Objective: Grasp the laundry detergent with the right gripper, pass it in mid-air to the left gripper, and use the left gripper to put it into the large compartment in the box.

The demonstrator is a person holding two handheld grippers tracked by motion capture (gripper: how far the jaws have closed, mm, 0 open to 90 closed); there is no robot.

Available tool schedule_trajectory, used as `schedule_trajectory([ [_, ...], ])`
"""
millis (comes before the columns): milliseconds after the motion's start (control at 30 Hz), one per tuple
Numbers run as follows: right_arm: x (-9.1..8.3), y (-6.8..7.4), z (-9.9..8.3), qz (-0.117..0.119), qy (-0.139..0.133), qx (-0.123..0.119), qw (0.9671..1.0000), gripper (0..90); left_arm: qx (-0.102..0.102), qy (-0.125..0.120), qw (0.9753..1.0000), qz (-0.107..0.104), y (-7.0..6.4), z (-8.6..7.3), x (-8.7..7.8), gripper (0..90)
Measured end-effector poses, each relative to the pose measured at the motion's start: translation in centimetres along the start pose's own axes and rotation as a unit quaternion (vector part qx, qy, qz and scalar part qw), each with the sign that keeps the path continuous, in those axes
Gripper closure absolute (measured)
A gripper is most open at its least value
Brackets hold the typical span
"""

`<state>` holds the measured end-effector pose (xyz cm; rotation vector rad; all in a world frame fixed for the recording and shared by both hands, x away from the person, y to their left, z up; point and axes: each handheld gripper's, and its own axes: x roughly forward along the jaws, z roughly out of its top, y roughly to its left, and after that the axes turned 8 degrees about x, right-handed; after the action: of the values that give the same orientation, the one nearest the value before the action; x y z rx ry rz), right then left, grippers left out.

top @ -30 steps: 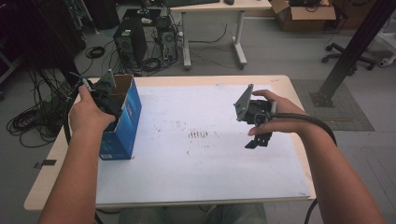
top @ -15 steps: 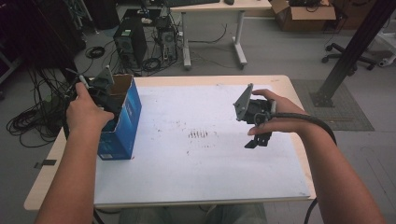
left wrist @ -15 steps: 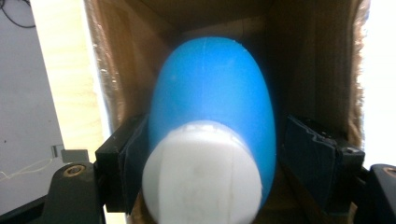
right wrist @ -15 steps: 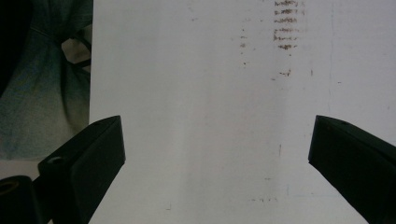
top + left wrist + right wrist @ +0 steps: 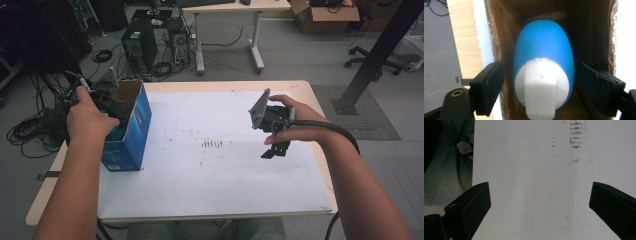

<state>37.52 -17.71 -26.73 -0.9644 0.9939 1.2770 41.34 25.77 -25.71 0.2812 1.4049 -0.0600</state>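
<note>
A blue box (image 5: 134, 131) with an open cardboard top stands at the left side of the white sheet (image 5: 210, 170). Inside it lies a blue bottle (image 5: 544, 47) with a white cap (image 5: 541, 87) facing the camera. My left gripper (image 5: 542, 82) reaches into the box top, open, with one jaw on each side of the bottle and a gap at both. In the high view the left gripper (image 5: 116, 111) sits over the box under the hand. My right gripper (image 5: 275, 149) hovers over the sheet's right half, open (image 5: 539, 195), with nothing between its jaws.
The sheet carries faint brown marks (image 5: 214, 144) near its middle. The wooden table (image 5: 300, 86) ends just past the sheet on all sides. Behind it stand a second desk (image 5: 227, 7), computer towers (image 5: 137, 45), cables on the floor and a black post (image 5: 380, 55).
The left hand has drifted slightly to the left at the box. The right gripper has stayed where it was.
</note>
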Motion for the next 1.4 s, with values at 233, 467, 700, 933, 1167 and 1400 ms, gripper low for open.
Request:
schedule_trajectory([
  [233,0.0,0.0,0.0,0.001,0.001,0.001,1.0000,3.7,0.015,-0.004,0.9999,0.000,-0.2,0.0,-0.6,15.8],
  [467,-0.2,0.0,0.0,-0.001,0.000,0.000,1.0000,3.8,0.023,-0.009,0.9997,0.001,-0.3,0.0,-1.7,13.9],
  [700,-0.4,0.1,-0.1,-0.003,0.000,0.005,1.0000,3.7,0.025,-0.008,0.9996,-0.009,-0.4,0.3,-2.7,12.9],
  [933,-0.3,0.1,-0.4,-0.001,0.000,0.006,1.0000,3.8,0.029,-0.005,0.9993,-0.022,-0.5,0.4,-3.7,12.6],
  [1167,-0.5,0.2,-0.5,-0.003,-0.002,0.008,1.0000,3.7,0.041,-0.009,0.9989,-0.021,-0.9,0.6,-4.5,6.5],
  [1400,-0.7,0.2,-0.6,-0.004,-0.001,0.009,1.0000,3.7,0.052,-0.013,0.9984,-0.017,-1.3,0.8,-5.0,3.5],
])
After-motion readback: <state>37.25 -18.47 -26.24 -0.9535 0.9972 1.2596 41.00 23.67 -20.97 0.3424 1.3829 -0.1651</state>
